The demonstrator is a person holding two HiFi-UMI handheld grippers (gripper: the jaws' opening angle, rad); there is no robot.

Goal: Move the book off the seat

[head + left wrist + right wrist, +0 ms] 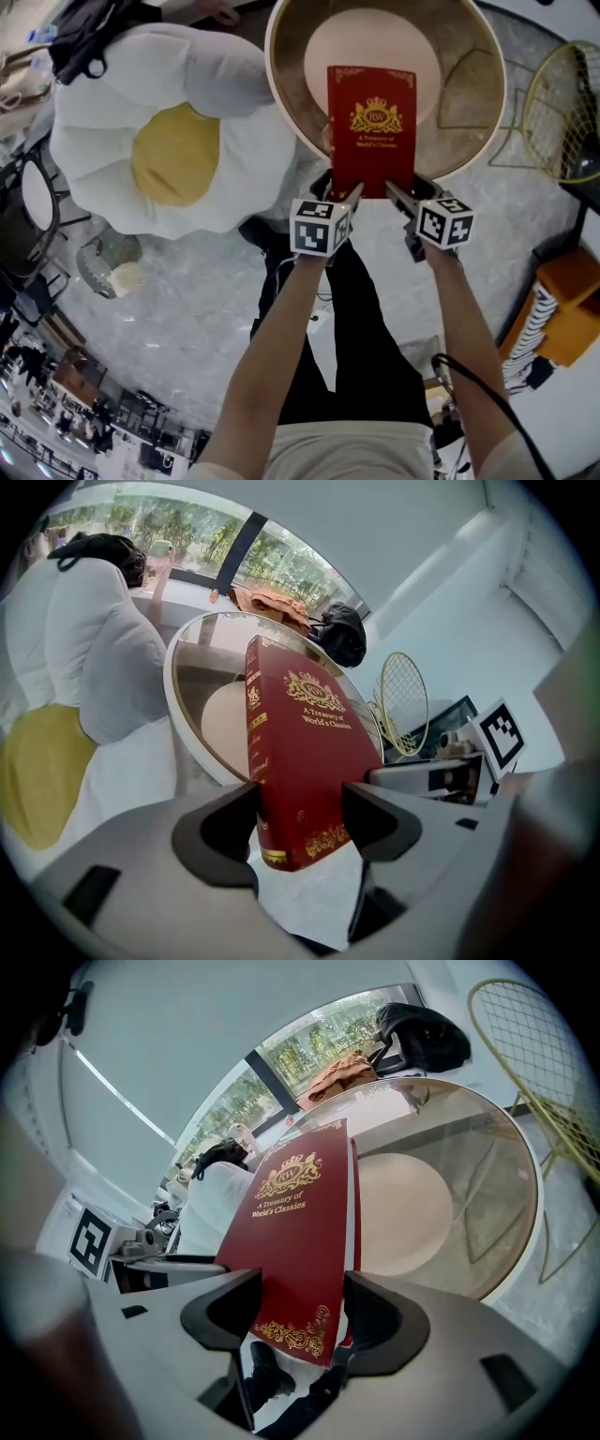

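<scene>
The pale speckled floor fills most of the head view. At 10 o'clock sits the seat, a big white cushion shaped like a fried egg with a yellow middle; nothing lies on it. At 12 o'clock stands a round glass table with a light rim, and a yellow wire chair stands just beside it at 2 o'clock. The gripper views show white walls, a long window with trees outside, and bags along the sill.

The red book is already clear of the seat. It is held over the table with its cover up and its near edge sticking out past the rim at 6 o'clock. I cannot tell whether its far end touches the glass.

The left gripper has its fingers pinching the near corner on the spine side. The right gripper has its fingers pinching the near corner on the page side.

The step in hand looks like setting the book down. To do it well:
- Carry it farther toward 12 o'clock, so that most of it lies over the glass.
- Keep both grips level, so that the cover does not twist or the pages fan open.
- Lower the far edge first.
- Let go only once the table takes the weight.

Glass is slippery, so a book left overhanging the rim could slide off.
</scene>
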